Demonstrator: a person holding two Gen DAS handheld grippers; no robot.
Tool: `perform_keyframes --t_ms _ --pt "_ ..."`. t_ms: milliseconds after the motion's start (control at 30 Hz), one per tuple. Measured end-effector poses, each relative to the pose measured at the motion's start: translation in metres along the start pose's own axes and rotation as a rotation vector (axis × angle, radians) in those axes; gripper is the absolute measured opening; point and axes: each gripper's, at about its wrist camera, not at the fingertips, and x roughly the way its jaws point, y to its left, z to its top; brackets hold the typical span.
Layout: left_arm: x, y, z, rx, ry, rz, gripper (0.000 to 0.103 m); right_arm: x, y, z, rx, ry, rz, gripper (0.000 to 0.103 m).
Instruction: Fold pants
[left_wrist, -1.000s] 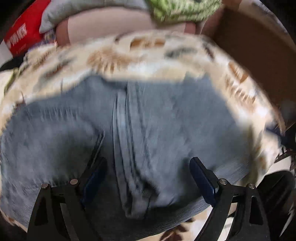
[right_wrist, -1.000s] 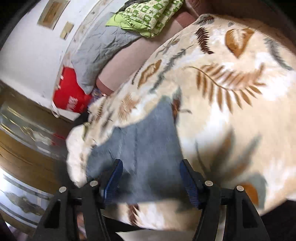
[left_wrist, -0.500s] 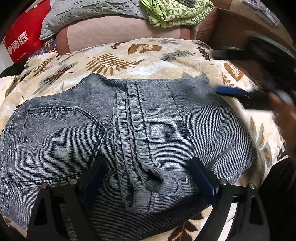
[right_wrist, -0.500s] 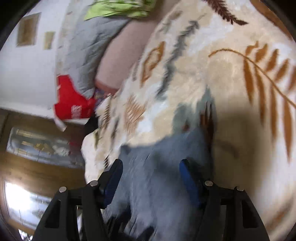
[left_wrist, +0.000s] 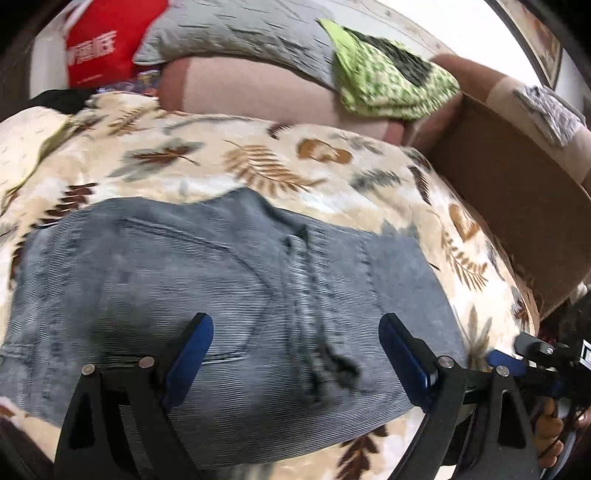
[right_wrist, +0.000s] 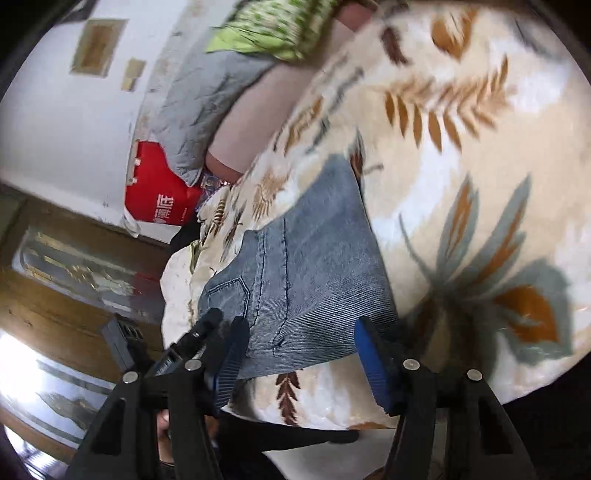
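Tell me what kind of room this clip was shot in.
Most likely a lived-in home room, a bedroom or sitting room. Folded jeans lie on a leaf-print fleece blanket, with a grey quilted pillow and a green patterned cloth on pink upholstery behind, and a red bag against the wall.

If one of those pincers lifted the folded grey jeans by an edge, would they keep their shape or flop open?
The jeans would probably flop: they are soft ribbed cloth, already sagging over the plush leaf-print blanket. The thick seam bundle looks stiffer and may hold a crease. The layers would likely slide apart, and the bundle looks fairly heavy for one pinch.
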Motion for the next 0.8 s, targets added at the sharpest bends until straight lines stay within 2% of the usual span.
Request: perform_keyframes --t_ms 67,167,267,400,567,800 --pt "-0.002 0.013 -0.002 -0.03 0.005 0.005 0.091 -0.012 0.0 -0.004 -0.02 -0.03 -0.016 0.063" --pt "-0.002 0.029 -0.007 -0.059 -0.002 0.029 0.091 -0.019 -0.001 -0.013 -0.04 -0.052 0.01 0.063" --pt "-0.001 0.036 -0.01 -0.062 -0.019 0.026 0.091 -0.025 -0.003 -0.017 -0.063 -0.065 0.064 0.063" --pt "-0.002 0.034 -0.013 -0.02 -0.05 0.025 0.091 -0.035 -0.016 -0.015 -0.021 -0.099 0.121 0.063" --pt "-0.002 0.034 -0.015 -0.003 -0.054 0.025 0.091 -0.039 -0.018 -0.012 -0.005 -0.117 0.131 0.063" --pt "-0.013 0.039 -0.014 -0.032 -0.073 0.021 0.091 -0.035 -0.018 -0.012 -0.013 -0.106 0.113 0.063"
